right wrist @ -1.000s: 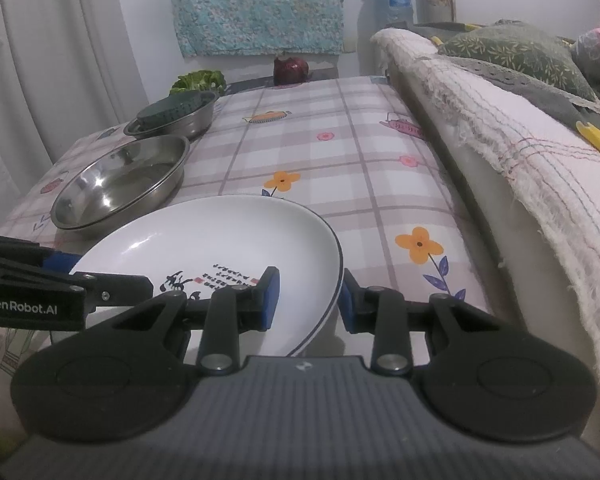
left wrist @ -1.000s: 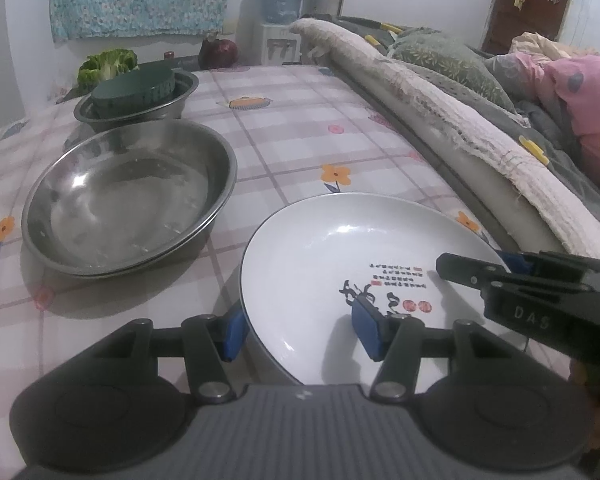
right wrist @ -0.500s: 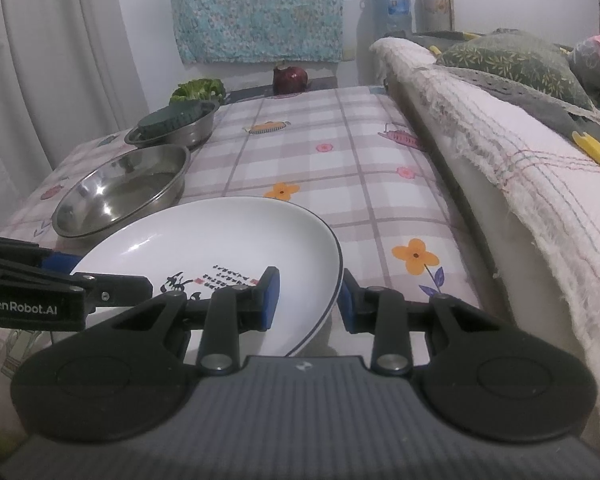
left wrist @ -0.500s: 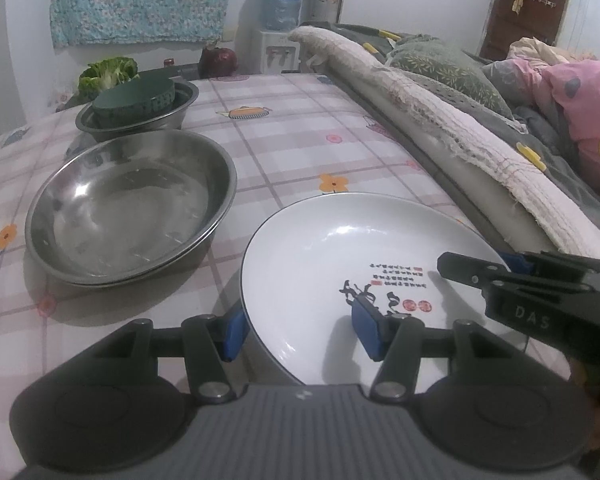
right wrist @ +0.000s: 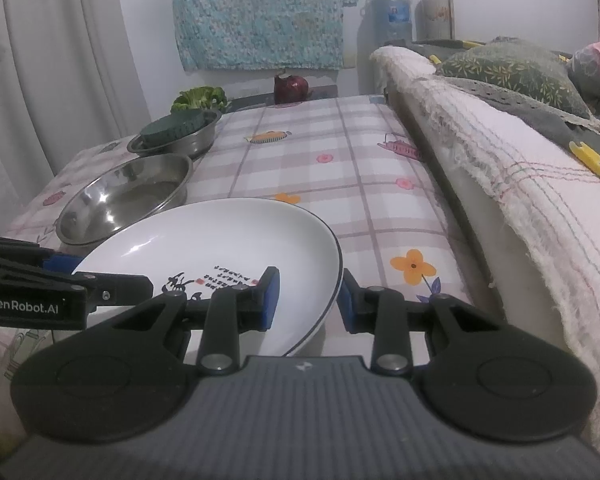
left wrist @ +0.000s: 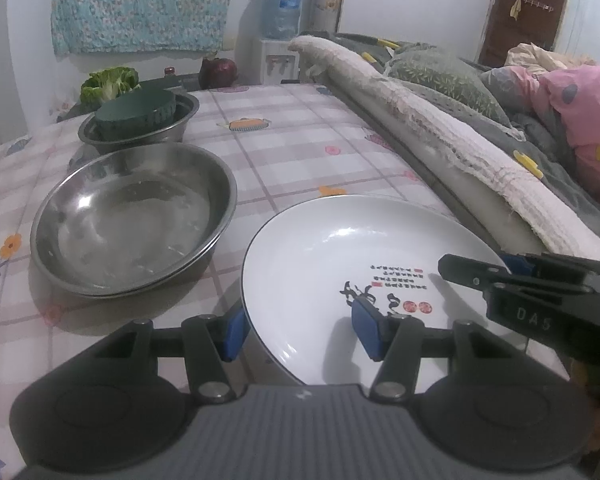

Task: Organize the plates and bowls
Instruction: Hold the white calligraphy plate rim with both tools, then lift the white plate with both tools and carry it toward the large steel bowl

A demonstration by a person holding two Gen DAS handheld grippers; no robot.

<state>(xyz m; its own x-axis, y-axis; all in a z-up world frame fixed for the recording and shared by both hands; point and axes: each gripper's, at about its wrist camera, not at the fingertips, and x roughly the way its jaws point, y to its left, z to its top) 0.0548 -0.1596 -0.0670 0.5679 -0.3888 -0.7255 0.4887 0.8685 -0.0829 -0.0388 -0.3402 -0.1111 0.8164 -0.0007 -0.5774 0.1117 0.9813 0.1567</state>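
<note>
The plate [left wrist: 340, 248] I held was white with a thin dark rim and black and red writing. My gripper pads [left wrist: 366, 334] were blue. The bowl [left wrist: 132, 216] was bare silver steel, and the tablecloth [right wrist: 340, 168] was pale plaid with orange flowers.

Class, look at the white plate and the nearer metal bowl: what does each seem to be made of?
White plate: probably glazed ceramic, as it is glossy white with sharp highlights, a thin dark rim line and printed black script.

Nearer metal bowl: likely stainless steel, silvery and mirror-like, reflecting its surroundings.
</note>
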